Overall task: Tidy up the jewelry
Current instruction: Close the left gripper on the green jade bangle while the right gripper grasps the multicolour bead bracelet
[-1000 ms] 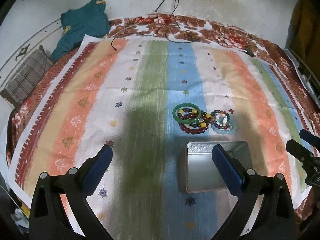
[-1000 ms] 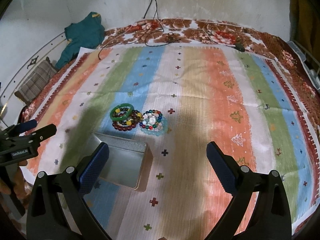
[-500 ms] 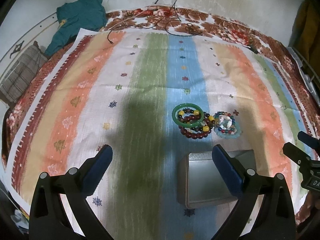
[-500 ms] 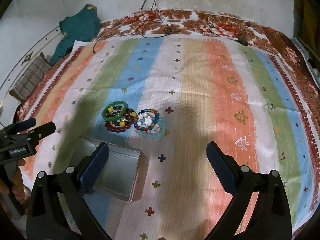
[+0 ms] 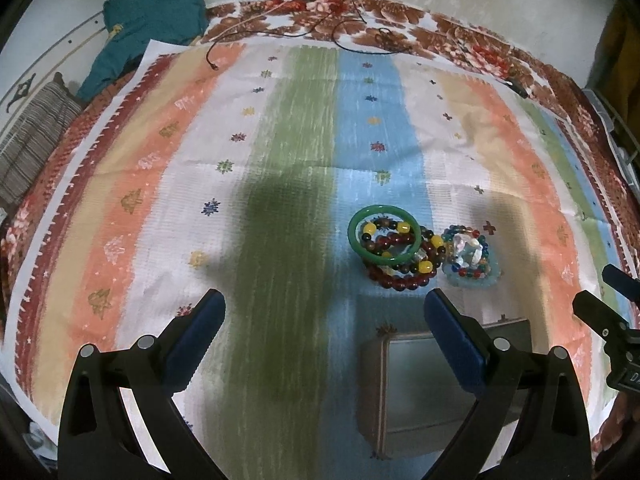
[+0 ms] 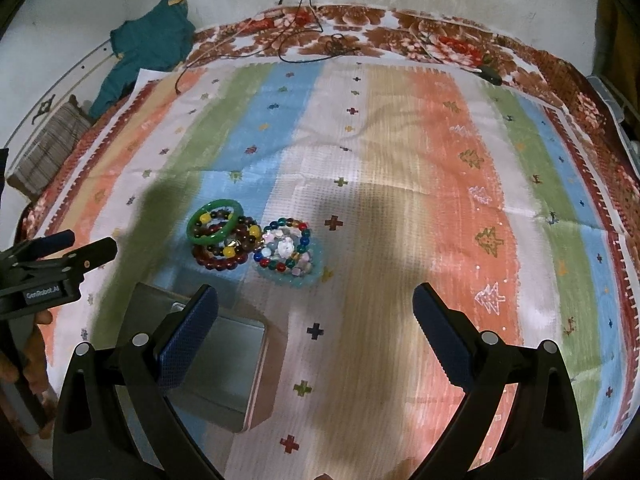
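Observation:
A green bangle (image 5: 384,236) lies on dark red and yellow bead bracelets (image 5: 404,276), beside a multicolour bead bracelet with a clear charm (image 5: 468,252), on the striped cloth. They also show in the right wrist view: the bangle (image 6: 216,224) and the multicolour bracelet (image 6: 286,252). An open empty metal tin (image 5: 416,392) stands just in front of them; it also shows in the right wrist view (image 6: 224,368). My left gripper (image 5: 324,320) is open and empty, hovering left of the tin. My right gripper (image 6: 314,312) is open and empty, above the cloth right of the tin.
The striped cloth (image 5: 132,184) covers a floral bedspread (image 6: 400,32). A teal garment (image 5: 148,20) and a striped cushion (image 5: 28,144) lie at the far left. Black cables (image 5: 352,20) trail across the far edge by the wall.
Both grippers have drawn back and up, so the tin and the bracelets sit lower in both views. Both grippers stay open.

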{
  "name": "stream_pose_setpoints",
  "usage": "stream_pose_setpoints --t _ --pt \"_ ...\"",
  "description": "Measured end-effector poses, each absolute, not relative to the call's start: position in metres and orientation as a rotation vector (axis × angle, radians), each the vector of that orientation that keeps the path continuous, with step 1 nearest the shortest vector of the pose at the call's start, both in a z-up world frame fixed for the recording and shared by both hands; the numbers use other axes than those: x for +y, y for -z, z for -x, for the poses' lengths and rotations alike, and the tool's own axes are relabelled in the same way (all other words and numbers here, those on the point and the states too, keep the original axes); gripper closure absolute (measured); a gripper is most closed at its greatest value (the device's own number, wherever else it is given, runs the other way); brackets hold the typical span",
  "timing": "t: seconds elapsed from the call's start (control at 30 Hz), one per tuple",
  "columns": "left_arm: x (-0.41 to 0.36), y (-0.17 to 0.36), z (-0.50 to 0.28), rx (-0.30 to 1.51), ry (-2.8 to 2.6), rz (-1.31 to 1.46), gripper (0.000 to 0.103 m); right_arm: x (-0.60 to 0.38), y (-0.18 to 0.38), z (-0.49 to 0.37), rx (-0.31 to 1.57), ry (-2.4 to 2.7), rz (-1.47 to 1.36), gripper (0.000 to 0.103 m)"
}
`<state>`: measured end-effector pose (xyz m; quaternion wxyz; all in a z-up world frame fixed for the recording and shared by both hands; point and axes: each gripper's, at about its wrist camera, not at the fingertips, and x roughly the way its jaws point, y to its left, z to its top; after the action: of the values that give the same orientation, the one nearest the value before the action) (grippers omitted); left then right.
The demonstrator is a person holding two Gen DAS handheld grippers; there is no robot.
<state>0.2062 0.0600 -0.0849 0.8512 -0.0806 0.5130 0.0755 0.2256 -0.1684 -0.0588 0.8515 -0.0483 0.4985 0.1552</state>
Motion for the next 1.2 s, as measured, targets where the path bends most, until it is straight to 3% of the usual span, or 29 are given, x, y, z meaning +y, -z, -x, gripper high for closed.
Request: stream_pose_setpoints --t 1.2 --pt "0.08 0.148 -0.278 1.192 -0.146 0.214 0.006 -0.147 0.108 -0.293 1.122 -0.291 0.135 0.006"
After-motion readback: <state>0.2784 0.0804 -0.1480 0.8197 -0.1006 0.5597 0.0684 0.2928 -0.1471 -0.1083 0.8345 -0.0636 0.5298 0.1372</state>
